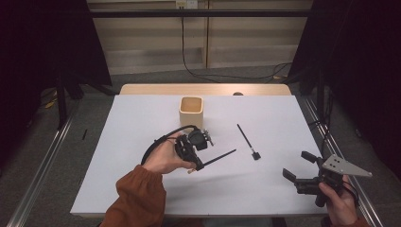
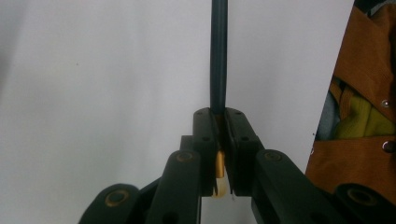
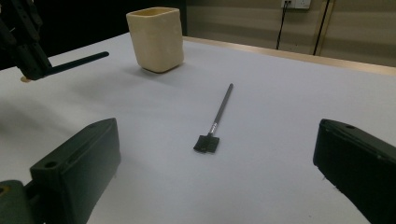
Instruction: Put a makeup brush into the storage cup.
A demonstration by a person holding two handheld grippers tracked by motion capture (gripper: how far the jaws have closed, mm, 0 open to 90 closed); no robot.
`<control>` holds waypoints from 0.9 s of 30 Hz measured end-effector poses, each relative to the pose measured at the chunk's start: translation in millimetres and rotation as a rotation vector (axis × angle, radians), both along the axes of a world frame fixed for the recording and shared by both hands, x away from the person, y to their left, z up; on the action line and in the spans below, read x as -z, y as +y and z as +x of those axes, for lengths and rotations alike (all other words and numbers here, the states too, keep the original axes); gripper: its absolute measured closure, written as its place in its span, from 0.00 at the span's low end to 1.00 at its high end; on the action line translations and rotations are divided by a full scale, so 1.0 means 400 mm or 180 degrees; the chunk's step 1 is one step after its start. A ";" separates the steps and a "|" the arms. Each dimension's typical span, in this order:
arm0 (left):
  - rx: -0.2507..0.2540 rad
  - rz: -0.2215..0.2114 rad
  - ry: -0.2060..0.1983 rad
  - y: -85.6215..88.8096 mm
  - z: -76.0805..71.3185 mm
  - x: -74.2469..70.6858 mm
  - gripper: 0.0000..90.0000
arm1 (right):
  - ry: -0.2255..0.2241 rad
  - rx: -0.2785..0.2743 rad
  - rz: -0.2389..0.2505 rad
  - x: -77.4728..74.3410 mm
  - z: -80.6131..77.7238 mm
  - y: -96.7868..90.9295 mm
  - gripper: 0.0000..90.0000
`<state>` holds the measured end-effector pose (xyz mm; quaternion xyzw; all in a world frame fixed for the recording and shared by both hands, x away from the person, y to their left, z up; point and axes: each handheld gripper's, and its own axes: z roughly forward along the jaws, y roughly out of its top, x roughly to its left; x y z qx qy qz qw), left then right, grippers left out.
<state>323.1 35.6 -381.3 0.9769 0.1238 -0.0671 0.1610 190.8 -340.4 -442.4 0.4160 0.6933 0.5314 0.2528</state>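
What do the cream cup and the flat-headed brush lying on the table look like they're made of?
The cream cup looks like ceramic, possibly matte plastic: thick rounded walls, an even pale surface with only soft sheen. The brush on the white table seems to have a thin dark handle with a short silvery, metal-looking band before its flat black head; whether the handle is plastic or painted wood is unclear.

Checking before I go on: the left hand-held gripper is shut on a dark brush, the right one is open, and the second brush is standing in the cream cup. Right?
Not quite. The second brush lies flat on the table, apart from the cream cup, as the right gripper view shows. The rest holds.
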 end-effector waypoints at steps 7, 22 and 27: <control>-0.0025 -0.0021 0.0014 0.001 -0.001 -0.001 0.93 | -0.0056 -0.0176 0.0176 -0.011 0.000 -0.001 0.00; -0.0035 -0.0059 -0.0037 -0.013 -0.004 0.004 0.93 | -0.0246 -0.0331 0.0262 -0.072 0.049 0.014 0.00; -0.0013 -0.0024 -0.0018 -0.014 -0.004 0.007 0.93 | -0.0284 -0.0424 0.0194 -0.087 0.072 0.039 0.00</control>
